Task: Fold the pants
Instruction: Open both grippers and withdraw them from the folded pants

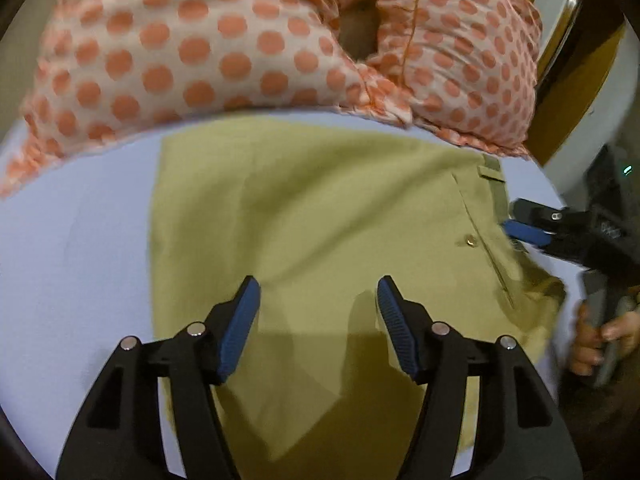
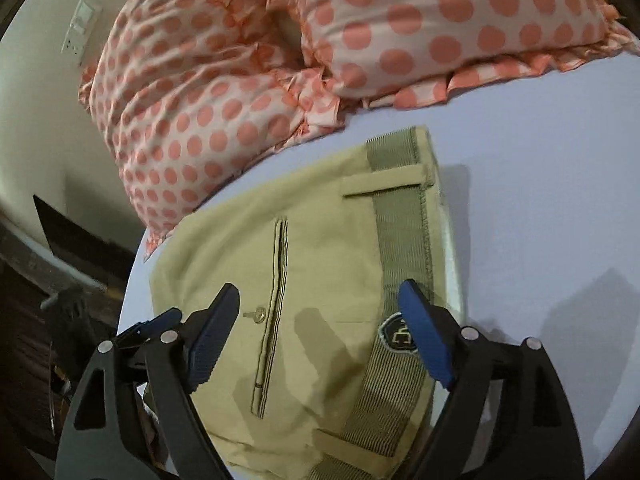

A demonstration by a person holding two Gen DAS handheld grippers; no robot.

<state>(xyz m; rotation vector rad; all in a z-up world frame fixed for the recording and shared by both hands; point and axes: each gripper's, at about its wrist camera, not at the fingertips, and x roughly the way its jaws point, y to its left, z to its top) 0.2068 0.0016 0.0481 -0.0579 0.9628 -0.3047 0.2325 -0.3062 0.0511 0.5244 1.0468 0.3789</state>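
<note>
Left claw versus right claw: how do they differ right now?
The left claw hovers over plain khaki fabric mid-pants; the right claw sits over the waistband end, by the back pocket button. The left points along the pants, the right across the waistband. Both are open, holding nothing.

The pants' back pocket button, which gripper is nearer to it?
Right. The right gripper hovers over the button; the left gripper hangs over plain fabric further along the pants.

Pale lavender bed sheet (image 1: 80,240) underneath. Lying directly on it — khaki pants (image 1: 320,208), folded, waistband (image 2: 404,220) facing up; two peach polka-dot pillows (image 1: 192,52) along far edge, one touching pants' far side.
</note>
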